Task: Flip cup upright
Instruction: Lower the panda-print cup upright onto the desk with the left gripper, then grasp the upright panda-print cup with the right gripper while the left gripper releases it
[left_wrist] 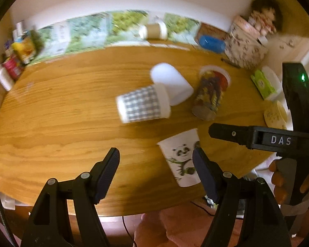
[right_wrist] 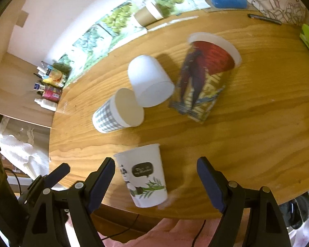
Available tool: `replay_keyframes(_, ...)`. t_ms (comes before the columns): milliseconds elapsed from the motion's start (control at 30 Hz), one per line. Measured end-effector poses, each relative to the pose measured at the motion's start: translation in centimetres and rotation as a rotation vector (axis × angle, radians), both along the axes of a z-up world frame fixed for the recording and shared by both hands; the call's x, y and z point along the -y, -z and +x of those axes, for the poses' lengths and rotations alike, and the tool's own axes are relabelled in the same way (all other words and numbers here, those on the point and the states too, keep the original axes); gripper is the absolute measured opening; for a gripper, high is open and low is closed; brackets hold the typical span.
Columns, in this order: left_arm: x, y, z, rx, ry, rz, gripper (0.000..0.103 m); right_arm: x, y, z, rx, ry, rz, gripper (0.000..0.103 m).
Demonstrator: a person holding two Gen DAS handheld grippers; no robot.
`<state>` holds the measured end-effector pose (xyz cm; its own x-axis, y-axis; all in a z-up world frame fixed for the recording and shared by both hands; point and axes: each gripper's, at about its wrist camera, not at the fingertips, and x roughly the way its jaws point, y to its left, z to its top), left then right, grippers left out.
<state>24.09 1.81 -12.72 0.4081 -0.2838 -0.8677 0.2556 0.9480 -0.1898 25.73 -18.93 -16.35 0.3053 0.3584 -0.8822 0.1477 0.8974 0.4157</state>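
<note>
A white paper cup with a panda print (left_wrist: 180, 158) (right_wrist: 143, 177) lies on its side near the front edge of the wooden table (left_wrist: 61, 113), wide rim pointing away from me. My left gripper (left_wrist: 155, 154) hangs open above the table; its right finger overlaps the cup's side and nothing sits between the pads. My right gripper (right_wrist: 156, 162) is open too and hovers over the panda cup without its pads touching it. One right gripper finger (left_wrist: 226, 133) reaches in from the right in the left wrist view.
Further back lie a checked lidded cup (left_wrist: 142, 103), a plain white cup (left_wrist: 171, 82) and a colourful lidded cup (left_wrist: 210, 94). A brown cup (left_wrist: 154, 30), a blue case (left_wrist: 212, 43), a patterned box (left_wrist: 245, 43) and green wipes (left_wrist: 263, 84) line the back and right. Bottles (left_wrist: 8, 68) stand at the left.
</note>
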Motion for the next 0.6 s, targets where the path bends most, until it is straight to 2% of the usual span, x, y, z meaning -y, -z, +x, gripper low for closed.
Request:
replay_keyframes(200,-2.3,-0.4,-1.1,0.066,-0.094,-0.029,0.077,-2.6,0.5,-0.1,0.046,-0.034,-0.007,0.082)
replay_keyframes(600,-5.0,-0.1,-3.2,0.085,-0.158,-0.038,0.077,-6.0,2.9,0.6,0.074,-0.134,-0.192,0.082)
